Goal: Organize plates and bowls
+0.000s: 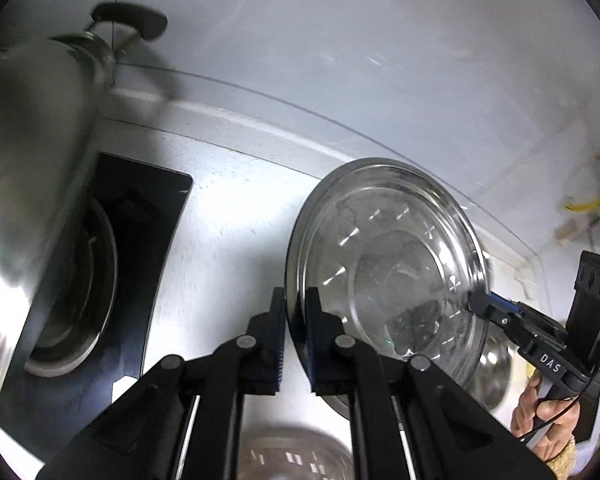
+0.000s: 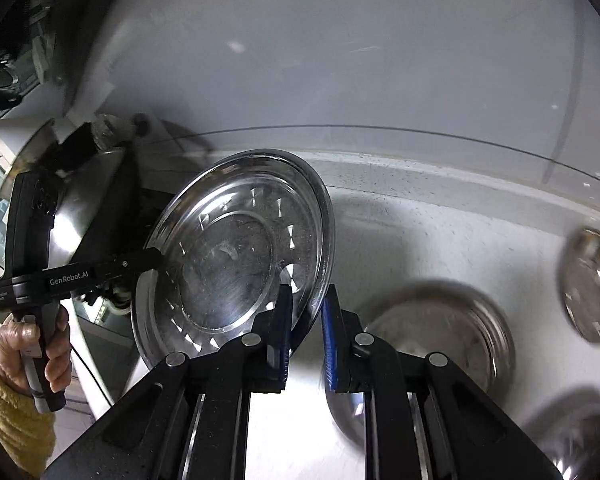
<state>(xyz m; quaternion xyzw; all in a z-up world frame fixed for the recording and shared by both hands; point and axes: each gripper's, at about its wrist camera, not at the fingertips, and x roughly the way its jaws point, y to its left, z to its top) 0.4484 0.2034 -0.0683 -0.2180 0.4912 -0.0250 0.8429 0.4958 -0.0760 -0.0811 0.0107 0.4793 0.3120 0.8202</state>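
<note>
The left gripper (image 1: 294, 304) is clamped on the rim of a steel plate (image 1: 388, 264), its fingers nearly together with only the thin rim between them. The right gripper (image 2: 307, 308) pinches the opposite rim of the same plate (image 2: 236, 256). The plate is tilted up on edge above the white counter (image 1: 236, 216), its hollow face toward both cameras. A steel bowl (image 2: 440, 340) rests on the counter below, beside the right gripper.
</note>
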